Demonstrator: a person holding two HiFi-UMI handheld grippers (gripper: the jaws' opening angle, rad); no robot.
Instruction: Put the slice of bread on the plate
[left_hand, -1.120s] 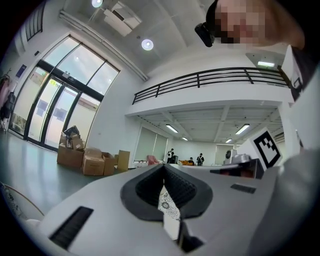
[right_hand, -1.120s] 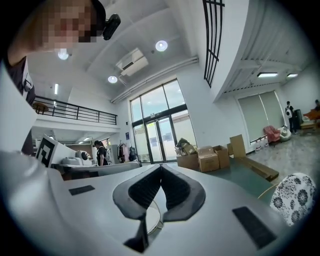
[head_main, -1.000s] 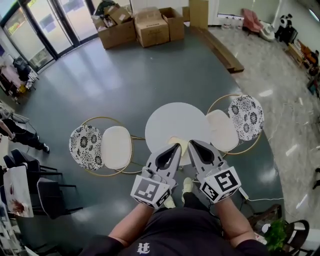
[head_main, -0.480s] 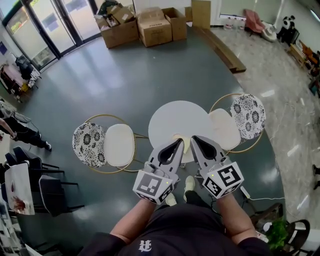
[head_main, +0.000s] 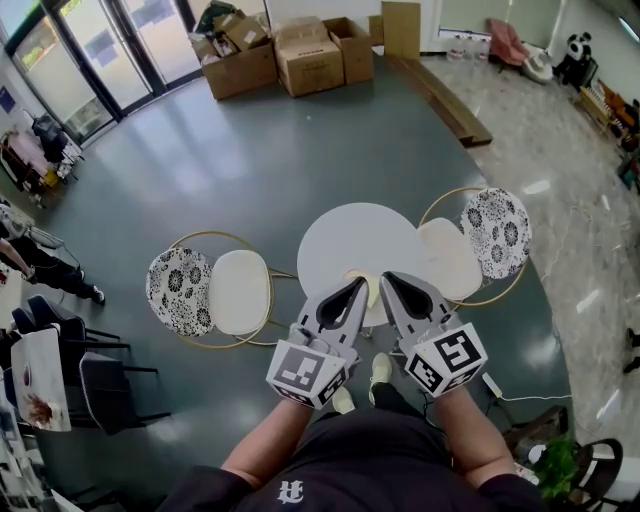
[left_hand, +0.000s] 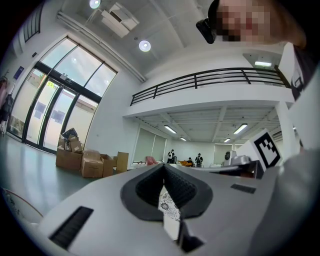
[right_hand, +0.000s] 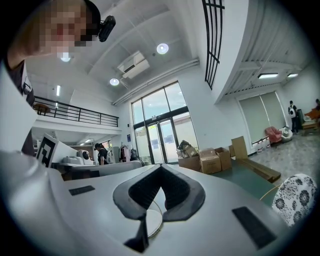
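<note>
Nothing has shifted over the last second: the left gripper (head_main: 356, 286), pressed together and empty, hangs level over the surface's (head_main: 350, 235) near edge. At that edge lies a pale patch (head_main: 369, 286), bread or plate I cannot tell. The right gripper (head_main: 387, 279), likewise closed on nothing, flanks it, seemingly at rest.

There is one round white table (head_main: 350, 235) and two chairs, a left chair (head_main: 238, 290) and a right chair (head_main: 447, 258). Two grippers show, the left gripper (head_main: 358, 285) and the right gripper (head_main: 388, 278), and at least three cardboard boxes (head_main: 318, 58).
</note>
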